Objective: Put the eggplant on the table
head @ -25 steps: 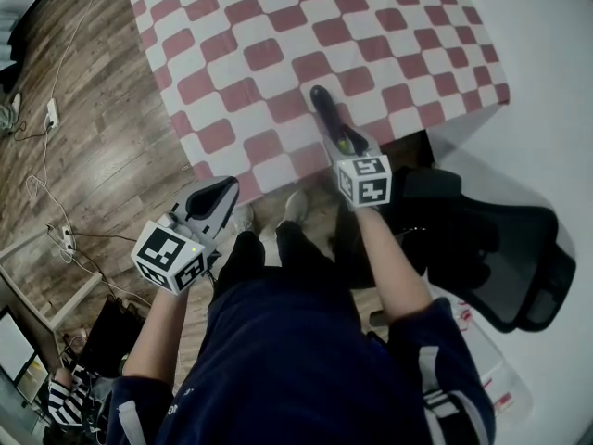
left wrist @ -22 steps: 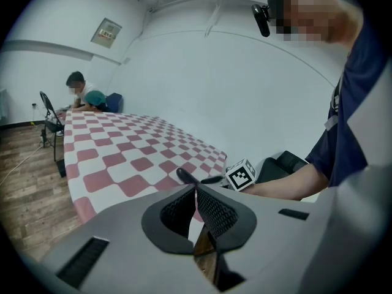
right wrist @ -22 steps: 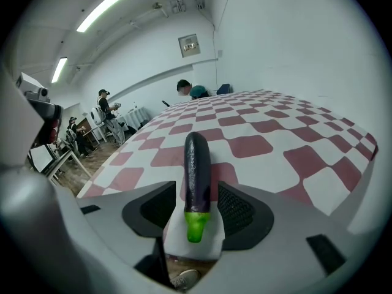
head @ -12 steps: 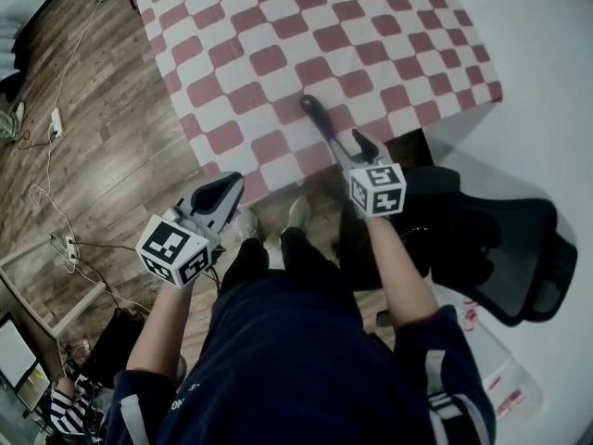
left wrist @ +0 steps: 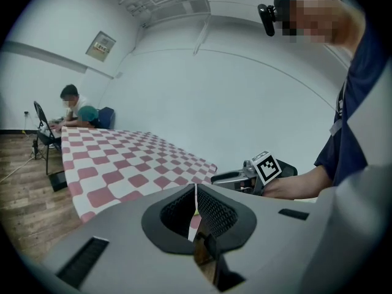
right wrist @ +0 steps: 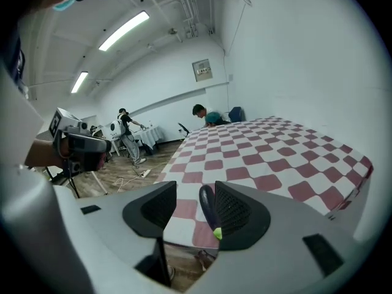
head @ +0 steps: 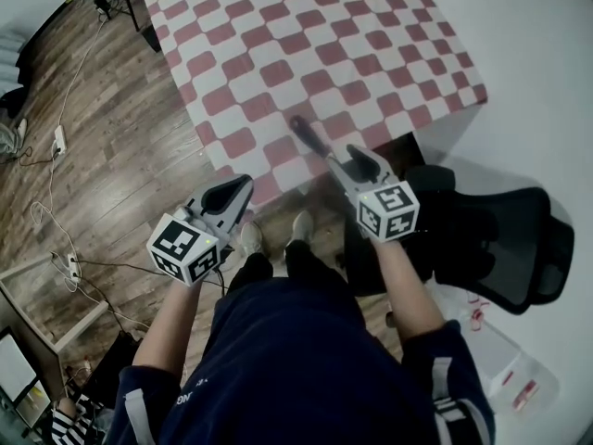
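My right claw (head: 355, 162) has backed off with its jaws spread and empty. The eggplant (head: 309, 137) lies mid-frame near the checkered desk (head: 278, 35) edge. Left claw (head: 239, 185) is clenched on nothing. The eggplant looks light and slippery, so I'd grip it mid-body.

I find nothing legible from here: the framed wall notice (right wrist: 202, 70) is too small and blurred for me to read.

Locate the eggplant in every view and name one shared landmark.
Head view: eggplant at the checkered tablecloth near edge, ahead of the right claw.
Left gripper view: cannot make it out.
Right gripper view: centre, inside that open claw.
Shared landmark: the checkered tablecloth.
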